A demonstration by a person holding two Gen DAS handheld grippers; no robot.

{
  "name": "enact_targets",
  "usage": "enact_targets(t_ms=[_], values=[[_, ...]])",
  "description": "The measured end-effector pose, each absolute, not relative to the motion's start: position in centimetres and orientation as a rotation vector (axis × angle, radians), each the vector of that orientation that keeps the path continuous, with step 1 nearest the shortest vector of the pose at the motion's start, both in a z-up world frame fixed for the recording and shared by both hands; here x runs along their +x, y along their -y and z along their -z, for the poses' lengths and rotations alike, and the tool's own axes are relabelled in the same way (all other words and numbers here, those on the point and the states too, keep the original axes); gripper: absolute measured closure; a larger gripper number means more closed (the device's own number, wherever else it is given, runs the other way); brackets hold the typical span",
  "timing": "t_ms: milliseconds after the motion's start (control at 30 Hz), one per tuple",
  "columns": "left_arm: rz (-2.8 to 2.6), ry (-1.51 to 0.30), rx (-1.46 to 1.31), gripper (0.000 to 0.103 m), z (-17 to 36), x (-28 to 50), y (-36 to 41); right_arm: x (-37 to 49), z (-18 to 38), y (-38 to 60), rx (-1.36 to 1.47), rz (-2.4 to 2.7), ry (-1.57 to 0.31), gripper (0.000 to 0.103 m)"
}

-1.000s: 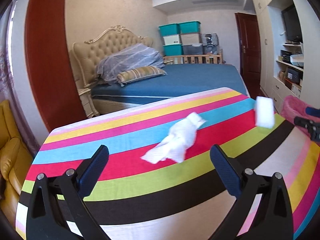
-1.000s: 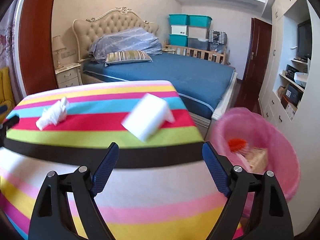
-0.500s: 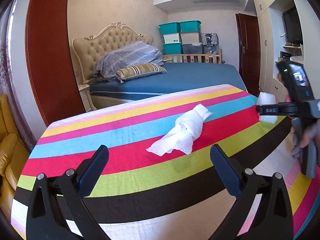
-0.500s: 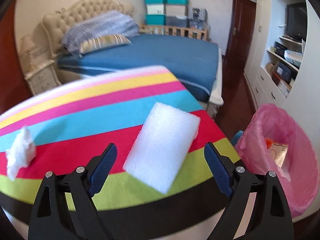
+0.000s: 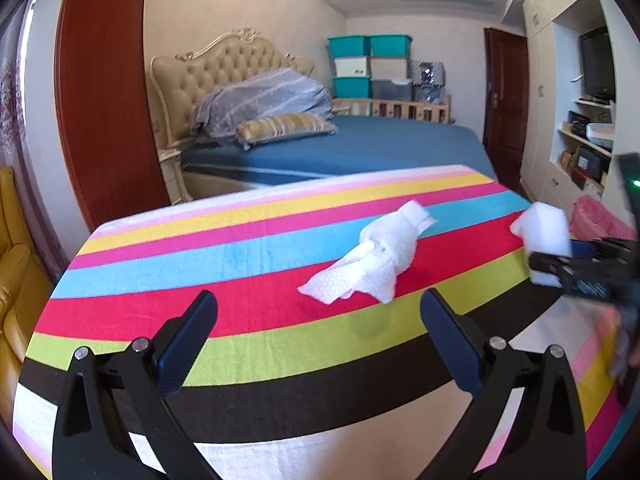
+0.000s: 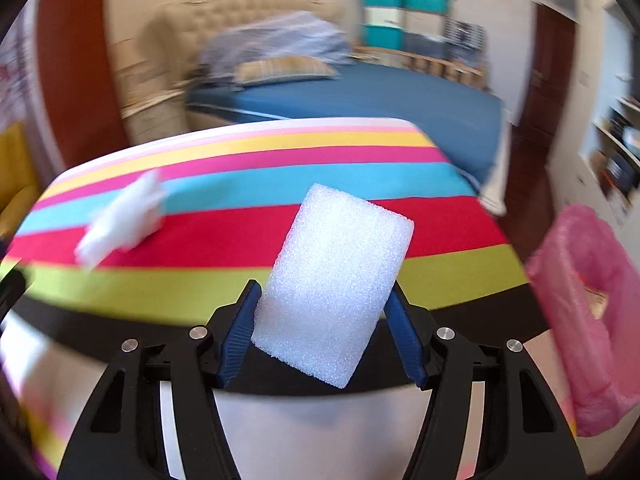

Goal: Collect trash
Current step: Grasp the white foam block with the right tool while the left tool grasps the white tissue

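Observation:
A crumpled white tissue (image 5: 374, 258) lies on the striped tablecloth (image 5: 240, 280), ahead and slightly right of my open, empty left gripper (image 5: 316, 336). My right gripper (image 6: 322, 320) is shut on a white foam block (image 6: 334, 280), its blue pads pressing both sides; the block tilts and stands above the cloth. The tissue (image 6: 120, 220) shows blurred at the left in the right wrist view. The foam block (image 5: 544, 236) and right gripper (image 5: 576, 276) show at the right edge of the left wrist view. A pink-lined trash bin (image 6: 592, 312) stands right of the table.
A blue bed (image 5: 340, 148) with pillows lies beyond the table. A yellow armchair (image 5: 16, 264) is at the left. Shelves (image 5: 588, 140) and a dark door (image 5: 504, 92) are on the right. The bin (image 5: 596, 220) peeks past the table's right edge.
My right gripper has moved onto the foam block and shut on it; the block now tilts up between the pads. My left gripper stays open, a little nearer the tissue.

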State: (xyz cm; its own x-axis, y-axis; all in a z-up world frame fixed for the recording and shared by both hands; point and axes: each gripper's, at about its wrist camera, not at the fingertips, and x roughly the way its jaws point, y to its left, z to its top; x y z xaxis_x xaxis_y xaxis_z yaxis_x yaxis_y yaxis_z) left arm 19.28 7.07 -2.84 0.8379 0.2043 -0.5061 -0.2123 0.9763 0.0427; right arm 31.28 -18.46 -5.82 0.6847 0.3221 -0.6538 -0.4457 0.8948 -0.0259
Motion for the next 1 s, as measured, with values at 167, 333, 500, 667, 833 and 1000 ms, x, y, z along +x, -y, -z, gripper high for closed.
enact_targets(t_ms=[167, 333, 500, 667, 833, 1000], values=[[-0.211, -0.568, -0.041, 0.005, 3.3, 19.7, -7.5, 29.4, 5.7, 17.3, -0.261, -0.475, -0.661, 0.044], [-0.177, -0.603, -0.076, 0.005, 3.6, 20.3, -7.7, 28.9, 5.7, 16.0, -0.334, -0.459, -0.653, 0.044], [-0.130, -0.661, -0.071, 0.005, 4.1, 21.8, -7.2, 28.7, 5.8, 15.9, -0.351, -0.441, -0.648, 0.044], [-0.105, -0.738, -0.040, 0.005, 4.2, 24.8, -6.4, 28.7, 5.8, 16.2, -0.339, -0.439, -0.646, 0.044], [-0.094, -0.775, -0.032, 0.005, 4.4, 28.6, -5.9, 28.7, 5.6, 16.6, -0.325, -0.435, -0.638, 0.044], [-0.075, -0.782, -0.044, 0.010, 5.0, 31.4, -5.1, 28.8, 5.6, 16.9, -0.310, -0.439, -0.642, 0.043]])
